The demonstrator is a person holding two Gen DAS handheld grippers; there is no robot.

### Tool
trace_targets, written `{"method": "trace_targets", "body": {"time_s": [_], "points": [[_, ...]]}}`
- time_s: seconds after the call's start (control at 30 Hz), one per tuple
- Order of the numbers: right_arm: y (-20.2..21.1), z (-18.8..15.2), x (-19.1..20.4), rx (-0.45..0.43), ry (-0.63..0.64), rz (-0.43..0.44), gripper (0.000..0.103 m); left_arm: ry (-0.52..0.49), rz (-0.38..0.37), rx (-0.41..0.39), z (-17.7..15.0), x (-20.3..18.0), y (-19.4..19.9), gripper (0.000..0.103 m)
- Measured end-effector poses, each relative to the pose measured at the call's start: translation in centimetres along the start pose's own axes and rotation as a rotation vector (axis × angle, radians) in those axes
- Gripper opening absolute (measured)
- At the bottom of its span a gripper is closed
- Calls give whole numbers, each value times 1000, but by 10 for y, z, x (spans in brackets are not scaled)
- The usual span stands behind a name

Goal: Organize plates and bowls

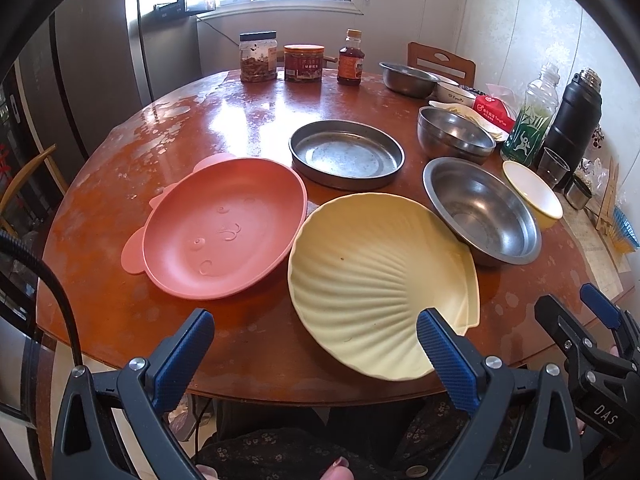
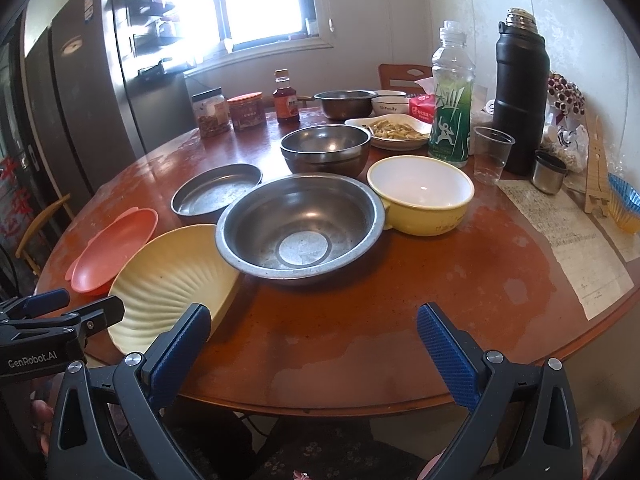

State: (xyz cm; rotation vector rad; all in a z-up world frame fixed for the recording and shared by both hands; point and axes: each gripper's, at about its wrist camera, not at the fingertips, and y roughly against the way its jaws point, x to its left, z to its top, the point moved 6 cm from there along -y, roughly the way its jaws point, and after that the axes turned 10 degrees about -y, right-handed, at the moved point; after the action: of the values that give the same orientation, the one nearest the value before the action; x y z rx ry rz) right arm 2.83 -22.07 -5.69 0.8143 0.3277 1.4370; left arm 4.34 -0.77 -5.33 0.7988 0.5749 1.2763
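While the left gripper (image 1: 316,344) is hovering w/ jaws wide apart and empty, the yellow shell plate (image 1: 376,276) is lying just ahead, overhanging the bench (image 1: 248,336) edge; probably light, stiff plastic, best pinched at the rim.

Right view: right gripper (image 2: 314,340) is also gaping, holding nothing, facing the steel bowl (image 2: 300,226), likely slippery.

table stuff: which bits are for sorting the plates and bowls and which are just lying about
For the job: pink plate, yellow shell plate, round steel pan, wide steel bowl, yellow bowl, deep steel bowl.

Lying about: black thermos, green bottle, plastic cup, jars.
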Motion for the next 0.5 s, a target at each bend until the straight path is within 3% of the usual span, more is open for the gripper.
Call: {"method": "trace_targets", "body": {"time_s": [0.5], "points": [[-1,-3,0,8,-3,12,103,-3,3,2,0,-1,1,102]]}}
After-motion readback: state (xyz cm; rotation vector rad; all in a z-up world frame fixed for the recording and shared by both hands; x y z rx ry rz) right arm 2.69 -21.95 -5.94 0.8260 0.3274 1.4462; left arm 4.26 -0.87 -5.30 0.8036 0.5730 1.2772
